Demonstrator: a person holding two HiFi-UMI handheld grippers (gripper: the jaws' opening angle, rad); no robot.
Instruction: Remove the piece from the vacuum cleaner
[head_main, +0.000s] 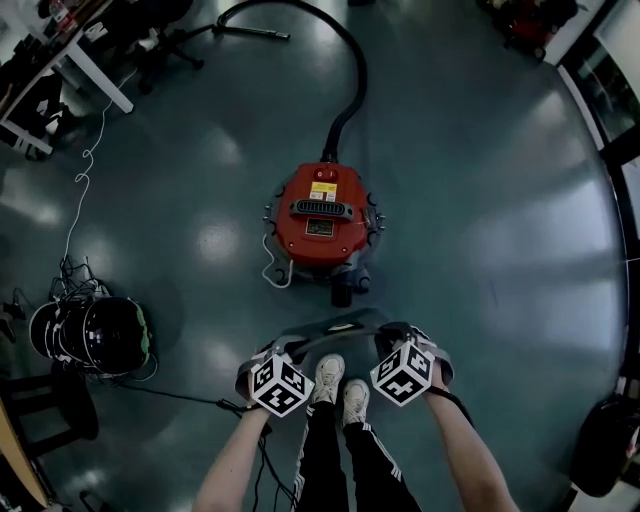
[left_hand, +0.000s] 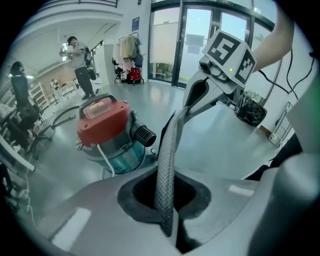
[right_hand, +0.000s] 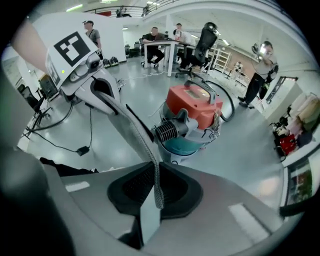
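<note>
A red-topped vacuum cleaner (head_main: 322, 215) with a teal body (left_hand: 107, 132) stands on the floor, its black hose (head_main: 345, 60) curving away behind it. Its ribbed black port (right_hand: 167, 131) faces me. In front of it, a thin grey mesh-textured piece (head_main: 335, 325) arcs between my two grippers, off the floor and apart from the vacuum. My left gripper (head_main: 268, 355) is shut on one end of the piece (left_hand: 165, 190). The right gripper (head_main: 397, 342) is shut on the other end (right_hand: 152, 185). Each gripper view shows the other gripper (left_hand: 200, 95) (right_hand: 100, 90) at the far end.
A black drum-like object (head_main: 90, 335) with tangled cables sits at the left. A white cord (head_main: 80, 170) trails across the floor toward a desk (head_main: 85, 65). A black bag (head_main: 605, 445) lies at lower right. My shoes (head_main: 335, 385) are under the piece. People stand in the background.
</note>
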